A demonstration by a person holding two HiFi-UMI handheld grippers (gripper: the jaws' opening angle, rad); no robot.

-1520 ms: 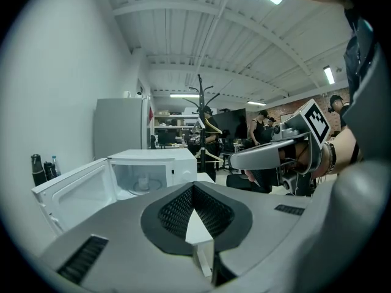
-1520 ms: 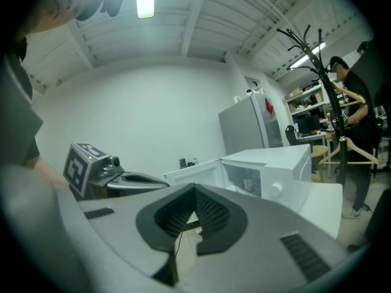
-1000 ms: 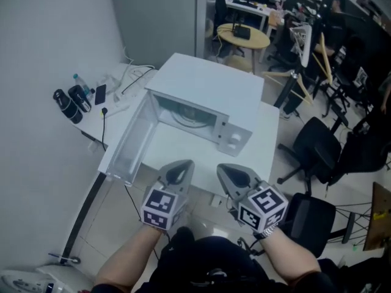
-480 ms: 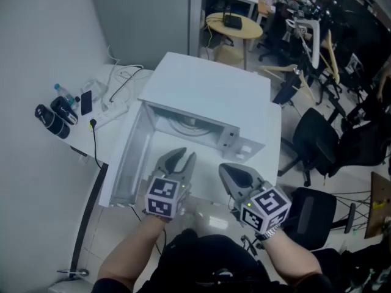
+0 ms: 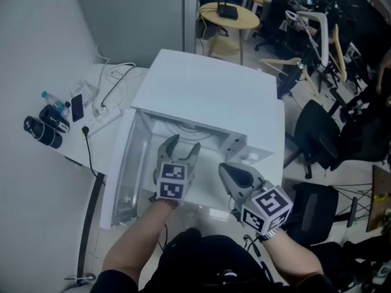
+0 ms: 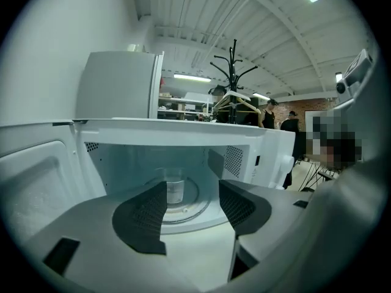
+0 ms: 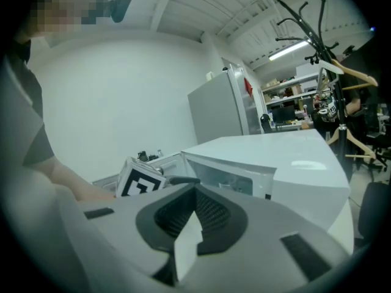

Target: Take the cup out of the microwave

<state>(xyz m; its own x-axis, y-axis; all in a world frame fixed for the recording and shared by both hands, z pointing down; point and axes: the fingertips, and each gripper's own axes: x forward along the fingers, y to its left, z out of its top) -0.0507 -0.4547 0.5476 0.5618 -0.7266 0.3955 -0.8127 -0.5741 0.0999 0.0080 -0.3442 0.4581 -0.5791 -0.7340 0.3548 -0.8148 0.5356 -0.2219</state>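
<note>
A white microwave [image 5: 208,99] stands with its door [image 5: 125,176] swung open to the left. In the left gripper view a clear glass cup [image 6: 175,190] sits upright on the turntable [image 6: 198,207] deep in the cavity. My left gripper [image 5: 181,144] hovers at the mouth of the cavity; its jaws are opening and nothing is between them. The cup shows beyond the left pad [image 6: 146,215], well short of contact. My right gripper [image 5: 231,171] is shut and empty, low in front of the microwave's control panel [image 5: 235,145]. The head view hides the cup.
A power strip [image 5: 101,121], a phone [image 5: 77,107] and dark bottles [image 5: 43,130] lie on the side table left of the door. Office chairs [image 5: 321,133] stand to the right. A round table [image 5: 227,16] is behind the microwave.
My left gripper has moved forward to the microwave's opening and its jaws have spread from shut to open. The right gripper has edged forward, still shut.
</note>
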